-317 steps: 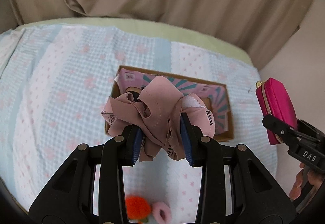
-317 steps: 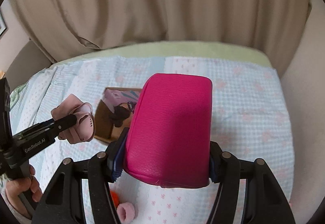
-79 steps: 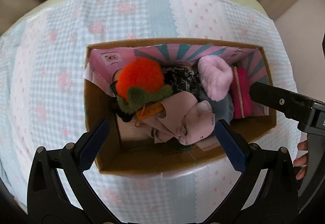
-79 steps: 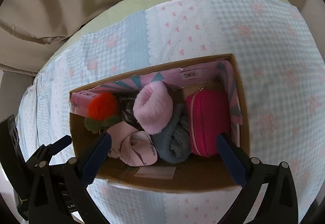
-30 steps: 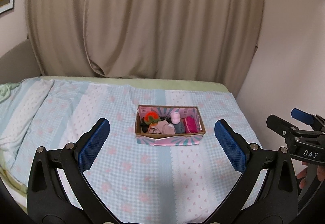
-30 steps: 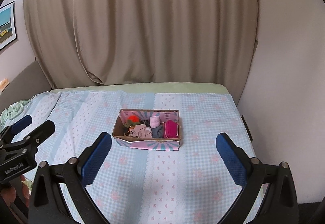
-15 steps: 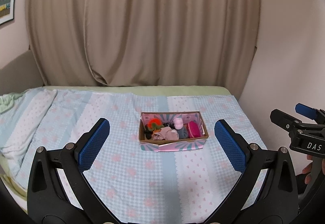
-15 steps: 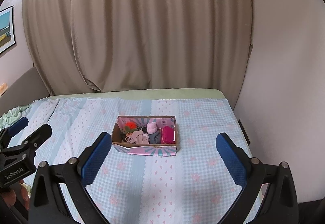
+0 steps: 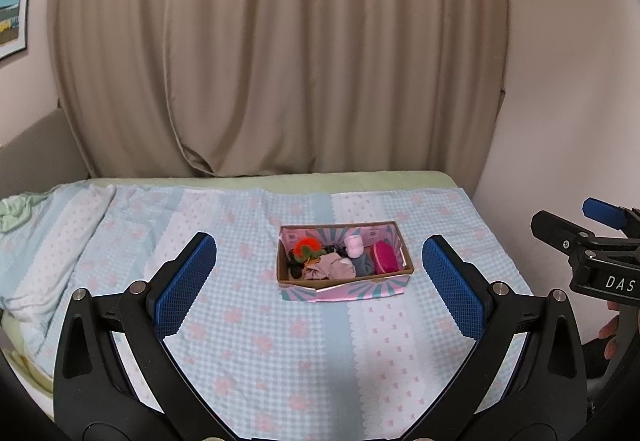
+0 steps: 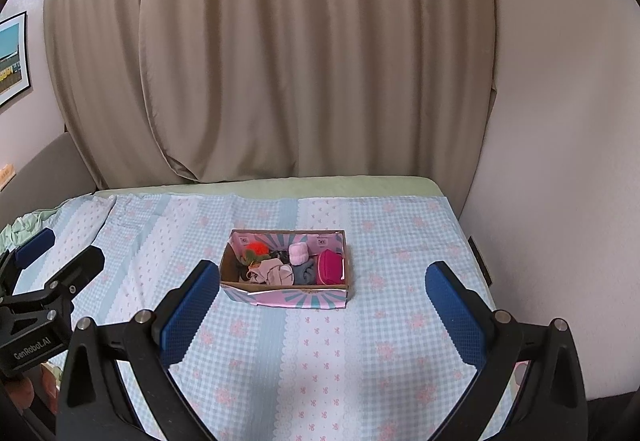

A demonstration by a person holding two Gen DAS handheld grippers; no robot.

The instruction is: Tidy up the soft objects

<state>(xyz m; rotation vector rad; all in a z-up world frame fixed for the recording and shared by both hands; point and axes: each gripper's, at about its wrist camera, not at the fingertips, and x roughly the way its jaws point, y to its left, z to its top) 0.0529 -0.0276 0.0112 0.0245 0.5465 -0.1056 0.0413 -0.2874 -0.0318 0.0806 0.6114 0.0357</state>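
A cardboard box (image 9: 344,287) with pink and teal flaps sits in the middle of the bed; it also shows in the right wrist view (image 10: 286,297). Inside lie an orange pompom (image 9: 305,245), a beige cloth (image 9: 328,268), a pale pink fluffy piece (image 9: 354,245), a grey cloth (image 9: 363,265) and a magenta pouch (image 9: 385,257). My left gripper (image 9: 319,281) is open and empty, held well back from the box. My right gripper (image 10: 322,305) is open and empty, also far back. Each gripper shows at the edge of the other's view.
The bed has a blue checked cover with pink flowers (image 9: 260,341). Beige curtains (image 9: 320,61) hang behind it. A wall (image 10: 560,201) runs along the right side. A green cloth (image 9: 14,211) is bunched at the far left. A framed picture (image 9: 14,9) hangs at upper left.
Both grippers have pulled slightly further back and up from the box, which looks a little smaller. Both stay open and empty. The box contents have not moved.
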